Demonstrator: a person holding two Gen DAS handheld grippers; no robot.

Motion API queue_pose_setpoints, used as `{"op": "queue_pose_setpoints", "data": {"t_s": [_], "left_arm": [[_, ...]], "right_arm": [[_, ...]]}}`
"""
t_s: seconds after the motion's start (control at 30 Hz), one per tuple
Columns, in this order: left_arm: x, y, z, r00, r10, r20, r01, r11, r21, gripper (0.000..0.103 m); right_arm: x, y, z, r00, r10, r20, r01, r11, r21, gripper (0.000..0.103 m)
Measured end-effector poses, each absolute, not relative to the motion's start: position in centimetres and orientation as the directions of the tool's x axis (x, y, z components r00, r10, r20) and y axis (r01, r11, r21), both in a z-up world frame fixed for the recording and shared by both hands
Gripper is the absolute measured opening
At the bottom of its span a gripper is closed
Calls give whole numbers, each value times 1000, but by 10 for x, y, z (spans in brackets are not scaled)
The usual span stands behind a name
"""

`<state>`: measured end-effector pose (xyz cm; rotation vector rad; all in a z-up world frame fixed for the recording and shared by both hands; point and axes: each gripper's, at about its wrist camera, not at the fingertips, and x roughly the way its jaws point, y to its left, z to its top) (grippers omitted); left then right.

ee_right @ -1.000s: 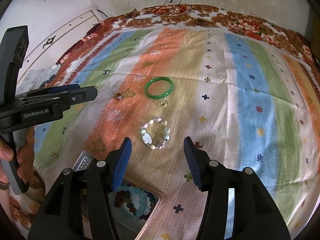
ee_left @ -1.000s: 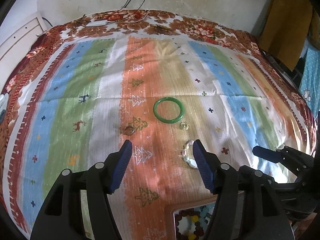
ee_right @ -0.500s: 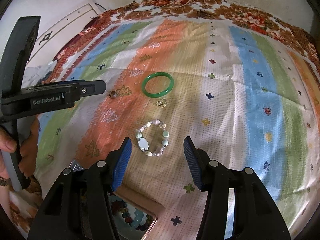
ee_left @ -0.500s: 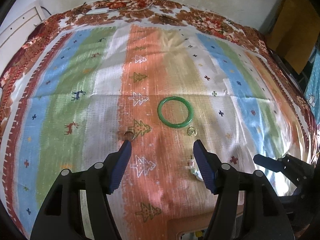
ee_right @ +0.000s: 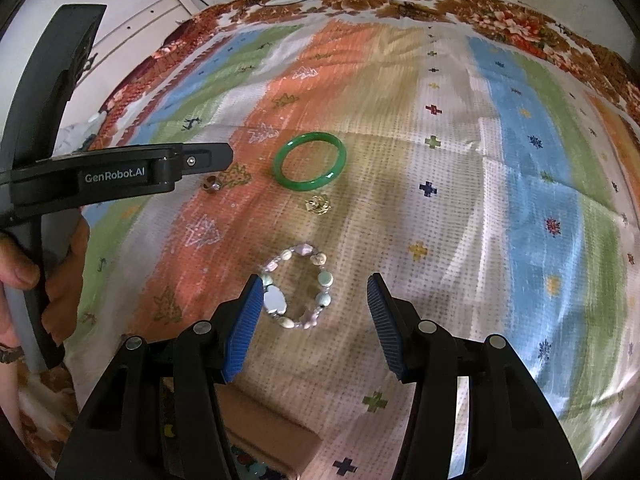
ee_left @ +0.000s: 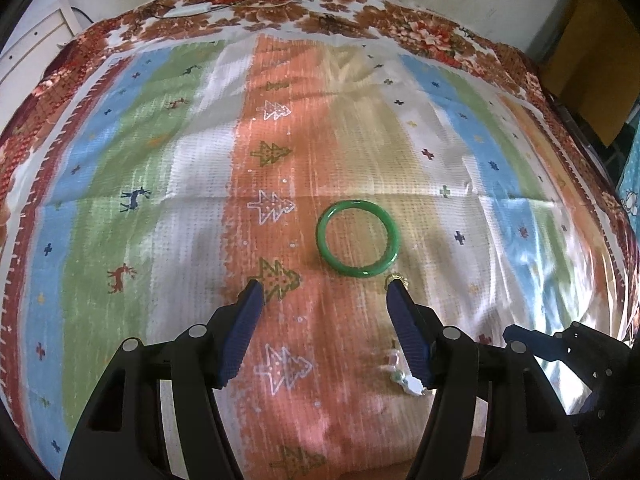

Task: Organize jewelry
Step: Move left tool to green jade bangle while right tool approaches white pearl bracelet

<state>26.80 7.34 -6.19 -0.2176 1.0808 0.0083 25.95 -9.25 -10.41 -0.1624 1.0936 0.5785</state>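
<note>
Both tools have come lower and forward over the cloth-covered table (ee_left: pixel 120 168) since the earlier frames; the jewelry itself has not shifted.

Left tool (ee_left: pixel 324 290): jaws stand apart, released, nothing between the pads. Its right fingertip (ee_left: pixel 396 292) partly covers the small gold piece (ee_left: pixel 397 278), and its left fingertip hides the small brown ring in this view. Contact with either cannot be confirmed. In the right wrist view the left tool (ee_right: pixel 224 156) hangs just beside the small brown ring (ee_right: pixel 211 184), with the person's hand (ee_right: pixel 44 276) on the handle.

Right tool (ee_right: pixel 316 284): jaws stand apart, released. The beaded bracelet (ee_right: pixel 296 286) lies flat on the cloth between the pads, its left side against or just beside the left finger (ee_right: pixel 248 312); the right pad is clear of it. In the left wrist view only a few beads of the bracelet (ee_left: pixel 404 376) show behind the right finger.

Green bangle (ee_left: pixel 357 238) lies flat near the middle of the table, on the tan stripe beside the orange one, beyond both tools and touching nothing but the cloth. The gold piece (ee_right: pixel 318 204) lies just on its near side, between bangle (ee_right: pixel 310 161) and bracelet.

Wooden box (ee_right: pixel 268 440) with coloured beads inside sits at the near edge of the table, below the right tool.
</note>
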Motion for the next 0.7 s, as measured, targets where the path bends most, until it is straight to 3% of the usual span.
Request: {"op": "queue_pose_setpoints", "data": {"t_s": [0.7], "left_arm": [[308, 72, -94, 412, -115, -904, -92, 982, -167, 64]], "right_arm": [[284, -84, -132, 248, 331, -911, -521, 838, 163, 54]]}}
